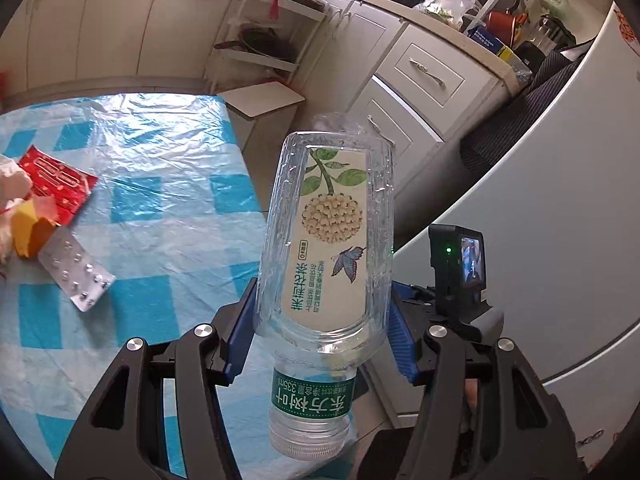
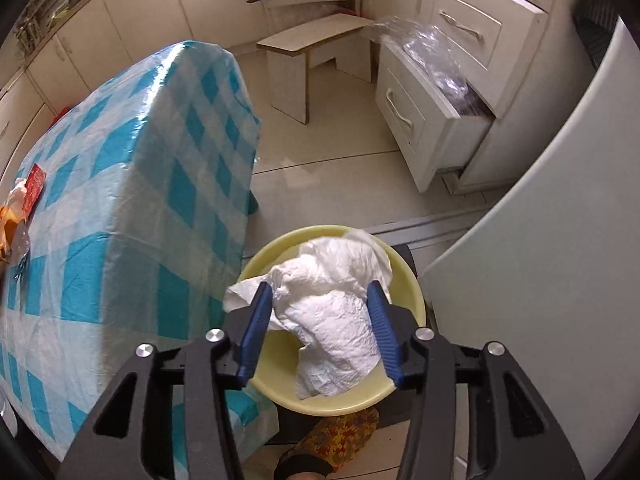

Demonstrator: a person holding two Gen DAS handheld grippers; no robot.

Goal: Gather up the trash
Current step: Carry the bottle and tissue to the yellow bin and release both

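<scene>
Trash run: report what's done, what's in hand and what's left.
Done: crumpled tissue lies in the yellow basin beside the table; the right gripper stands open over it. In hand: the left gripper clamps an empty bottle, cap toward the camera, not yet binned. Left: on the table, a red wrapper, a blister pack, a yellow scrap and more tissue.

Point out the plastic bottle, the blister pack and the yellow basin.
plastic bottle (image 1: 332,236): left wrist view, on its label.
blister pack (image 1: 78,274): left wrist view, on the foil's middle.
yellow basin (image 2: 280,354): right wrist view, bare inner wall.
</scene>
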